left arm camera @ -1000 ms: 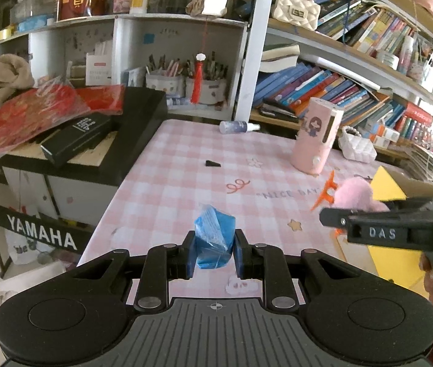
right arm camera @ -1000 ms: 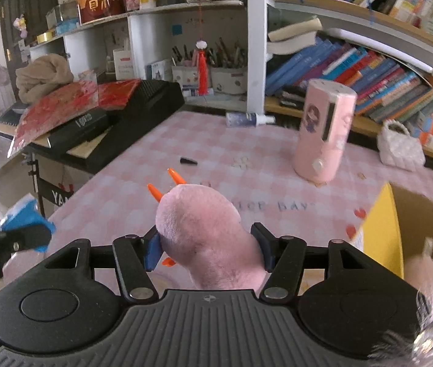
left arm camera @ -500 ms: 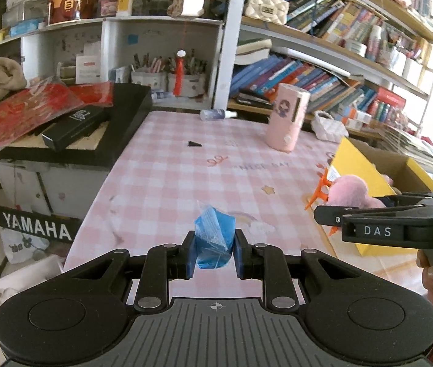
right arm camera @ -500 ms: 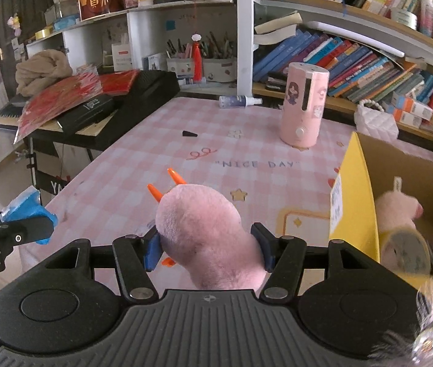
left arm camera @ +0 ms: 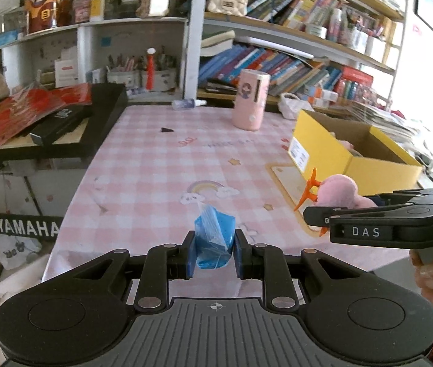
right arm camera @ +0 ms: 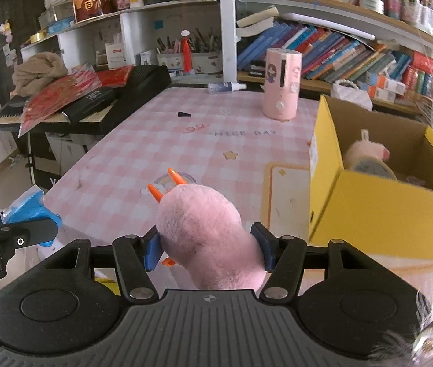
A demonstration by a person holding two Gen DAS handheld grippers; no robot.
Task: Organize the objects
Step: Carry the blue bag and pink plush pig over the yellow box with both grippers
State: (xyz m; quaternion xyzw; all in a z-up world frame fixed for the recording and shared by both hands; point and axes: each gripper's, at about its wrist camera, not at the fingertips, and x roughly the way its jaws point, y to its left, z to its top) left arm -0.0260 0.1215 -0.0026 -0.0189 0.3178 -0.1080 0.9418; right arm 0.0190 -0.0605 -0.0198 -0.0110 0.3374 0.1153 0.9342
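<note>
Pinching crinkly blue packet [left arm camera: 214,240], left tool [left arm camera: 213,253]; right tool [right arm camera: 207,249] squeezing fuzzy pink plush [right arm camera: 204,232].

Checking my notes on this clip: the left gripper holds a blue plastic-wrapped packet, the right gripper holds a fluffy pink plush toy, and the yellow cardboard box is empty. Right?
Not quite: the yellow cardboard box is not empty. The right wrist view shows another pink plush inside it. The rest stands.

A small blue packet in crinkled clear wrap [left arm camera: 214,238] sits pinched upright in my left gripper [left arm camera: 213,252], held above the near edge of the pink checked tablecloth. A fluffy pink plush with orange spikes [right arm camera: 204,235] fills my right gripper [right arm camera: 209,249]. An open yellow cardboard box [right arm camera: 378,217] stands to the right, another pink plush [right arm camera: 364,153] lying inside.
</note>
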